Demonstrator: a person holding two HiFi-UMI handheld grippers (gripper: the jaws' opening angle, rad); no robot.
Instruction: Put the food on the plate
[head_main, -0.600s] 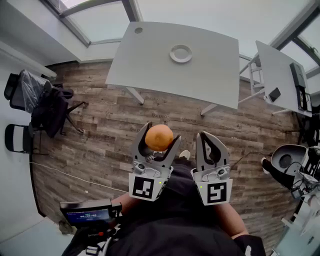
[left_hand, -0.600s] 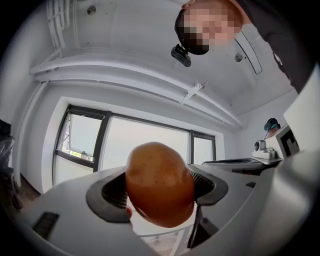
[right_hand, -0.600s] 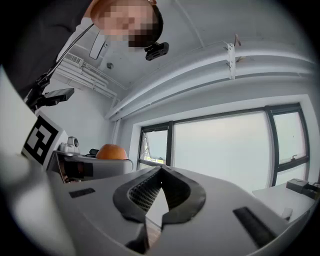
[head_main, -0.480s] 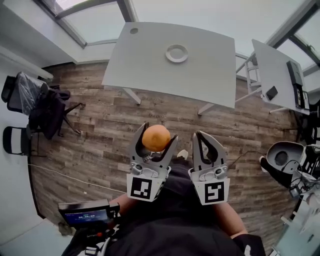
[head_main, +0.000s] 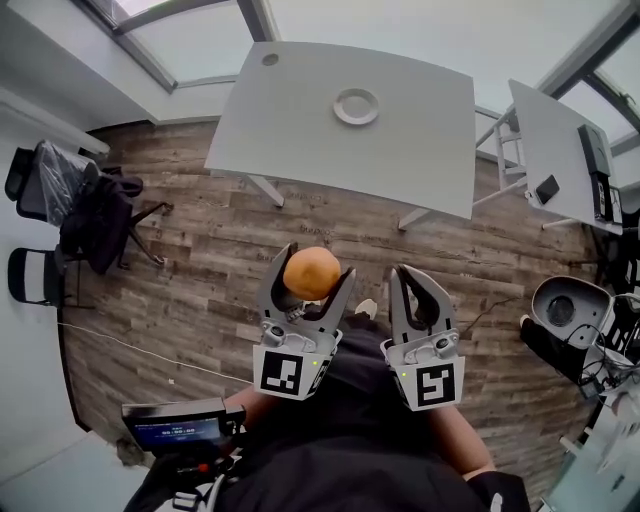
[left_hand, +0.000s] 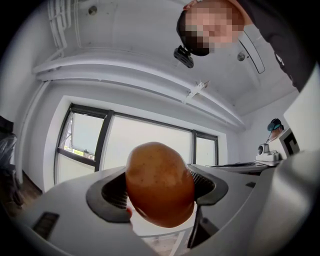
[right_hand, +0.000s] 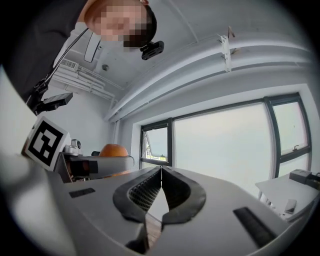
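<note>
Left gripper (head_main: 319, 260): clamped on potato (head_main: 311, 273). Jaws are spread wide, and in the left gripper view both ribbed pads are seen pressed against the potato's sides. Potato is brown-orange and speckled, with its long axis roughly upright between the pads. It is held in the air over the wood-plank floor (head_main: 200, 290), in front of the person's torso.

Right gripper (head_main: 411, 272): held just beside the left one, approx. level. Jaws are together. In the right gripper view the pad tips are seen touching, with nothing between them.

Plate (head_main: 356, 106): small, round, white, with nothing on it. It is set on the grey table (head_main: 300, 140) toward the far edge, well apart from both grippers.

Other items noted:
- A second table (head_main: 560, 140) stands to the right, with dark items on it that are too small to identify.
- A chair (head_main: 95, 215) draped w/ dark clothing stands at left.
- A lit screen device (head_main: 175, 428) is seen at lower left, near the person's body.
- A large window (left_hand: 150, 145) is seen behind the potato in the left gripper view.
</note>
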